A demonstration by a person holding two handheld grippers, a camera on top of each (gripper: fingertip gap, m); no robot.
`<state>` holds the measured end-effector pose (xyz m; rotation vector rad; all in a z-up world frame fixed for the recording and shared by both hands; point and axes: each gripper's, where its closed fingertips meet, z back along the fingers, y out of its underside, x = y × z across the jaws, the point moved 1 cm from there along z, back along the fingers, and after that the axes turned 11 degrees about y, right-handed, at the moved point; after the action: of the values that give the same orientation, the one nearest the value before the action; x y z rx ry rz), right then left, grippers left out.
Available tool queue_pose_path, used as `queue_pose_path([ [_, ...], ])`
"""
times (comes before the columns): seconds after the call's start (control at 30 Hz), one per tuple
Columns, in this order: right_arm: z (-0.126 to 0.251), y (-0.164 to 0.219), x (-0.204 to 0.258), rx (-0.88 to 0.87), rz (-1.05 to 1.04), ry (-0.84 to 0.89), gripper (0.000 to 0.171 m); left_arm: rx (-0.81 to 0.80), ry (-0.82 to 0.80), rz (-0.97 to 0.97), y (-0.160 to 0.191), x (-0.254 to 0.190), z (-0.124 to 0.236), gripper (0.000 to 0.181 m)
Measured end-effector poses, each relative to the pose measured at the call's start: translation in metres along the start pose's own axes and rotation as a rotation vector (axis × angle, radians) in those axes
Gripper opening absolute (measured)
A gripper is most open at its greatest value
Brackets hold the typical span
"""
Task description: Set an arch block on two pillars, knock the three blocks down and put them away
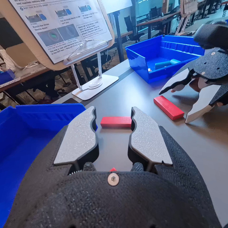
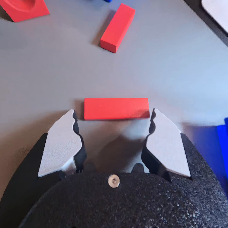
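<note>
Three red blocks lie on the grey table (image 1: 123,88). One flat pillar block (image 2: 116,109) lies crosswise between the tips of my right gripper (image 2: 113,110), which is open with its fingers beside the block's two ends. The left wrist view shows that block (image 1: 168,107) and the right gripper (image 1: 173,107) straddling it. My left gripper (image 1: 113,108) is open and empty, just short of the second pillar block (image 1: 116,121), which also shows in the right wrist view (image 2: 118,27). The arch block (image 2: 24,9) lies at the far left there.
An empty blue bin (image 1: 30,123) stands left of my left gripper. A second blue bin (image 1: 138,64) at the back right holds teal blocks (image 1: 162,64); its edge shows in the right wrist view (image 2: 222,141). A white stand (image 1: 96,86) carries an instruction sheet (image 1: 59,30).
</note>
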<state>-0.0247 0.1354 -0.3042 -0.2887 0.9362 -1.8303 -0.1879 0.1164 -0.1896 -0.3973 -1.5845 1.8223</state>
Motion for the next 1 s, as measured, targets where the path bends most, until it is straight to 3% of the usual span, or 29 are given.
queue_pose_path([
  [0.2, -0.007, -0.007, 0.006, 0.055, 0.046, -0.086, 0.102, -0.036, -0.037, -0.029, 0.020, -0.003, 0.015, 0.044],
  [0.37, 0.009, -0.012, -0.001, -0.036, -0.018, -0.076, 0.102, -0.061, -0.019, 0.007, 0.017, -0.008, 0.017, 0.043],
  [0.57, 0.055, -0.036, -0.066, -0.246, -0.171, 0.086, 0.102, -0.007, -0.038, -0.066, 0.024, -0.013, 0.011, 0.043],
  [0.77, 0.070, -0.016, -0.149, -0.272, -0.311, 0.284, 0.101, 0.002, -0.025, -0.064, 0.027, -0.017, 0.007, 0.041],
  [0.8, 0.069, -0.012, -0.164, -0.257, -0.323, 0.336, 0.078, 0.008, -0.025, -0.067, 0.029, -0.018, 0.006, 0.041],
  [0.83, 0.070, -0.008, -0.182, -0.246, -0.333, 0.420, 0.033, 0.010, -0.028, -0.071, 0.029, -0.018, 0.006, 0.041],
  [0.93, 0.080, 0.003, -0.235, -0.199, -0.327, 0.749, 0.027, -0.005, -0.044, -0.081, 0.025, -0.016, 0.008, 0.039],
  [1.0, 0.086, 0.002, -0.243, -0.220, -0.303, 0.829, 0.016, -0.007, -0.050, -0.077, 0.024, -0.014, 0.009, 0.039],
])
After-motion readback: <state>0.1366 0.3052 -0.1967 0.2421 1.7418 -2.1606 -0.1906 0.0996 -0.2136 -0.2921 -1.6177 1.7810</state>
